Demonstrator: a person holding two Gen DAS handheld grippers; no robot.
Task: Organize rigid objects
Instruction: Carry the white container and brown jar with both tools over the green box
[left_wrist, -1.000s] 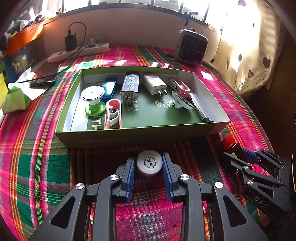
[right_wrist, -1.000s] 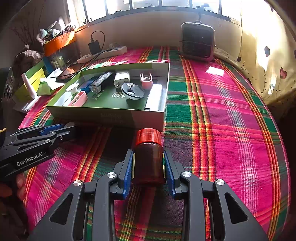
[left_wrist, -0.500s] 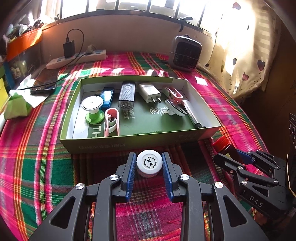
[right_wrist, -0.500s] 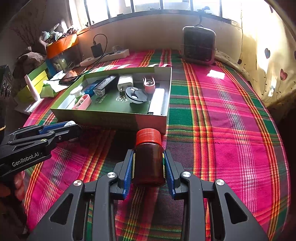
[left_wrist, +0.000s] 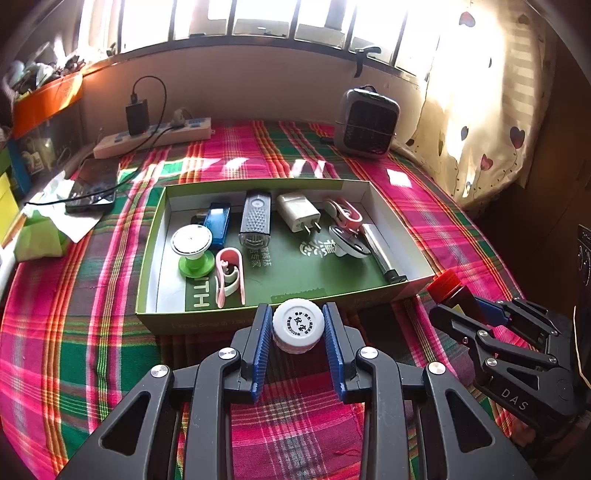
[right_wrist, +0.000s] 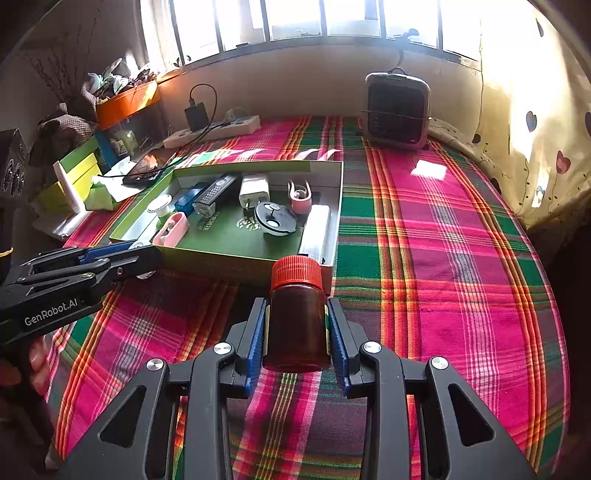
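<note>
Left wrist view: green box (left_wrist: 155, 236) of small gadgets, left hand-held gripper (left_wrist: 298, 328) pinching white-capped bottle (left_wrist: 298, 325), right hand-held gripper (right_wrist: 297, 332) pinching brown bottle (right_wrist: 297, 325).

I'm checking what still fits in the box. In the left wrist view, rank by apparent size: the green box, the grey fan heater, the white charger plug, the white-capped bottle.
1. green box
2. grey fan heater
3. white-capped bottle and white charger plug: look alike, and the bottle is much nearer the camera, so unranked.
</note>
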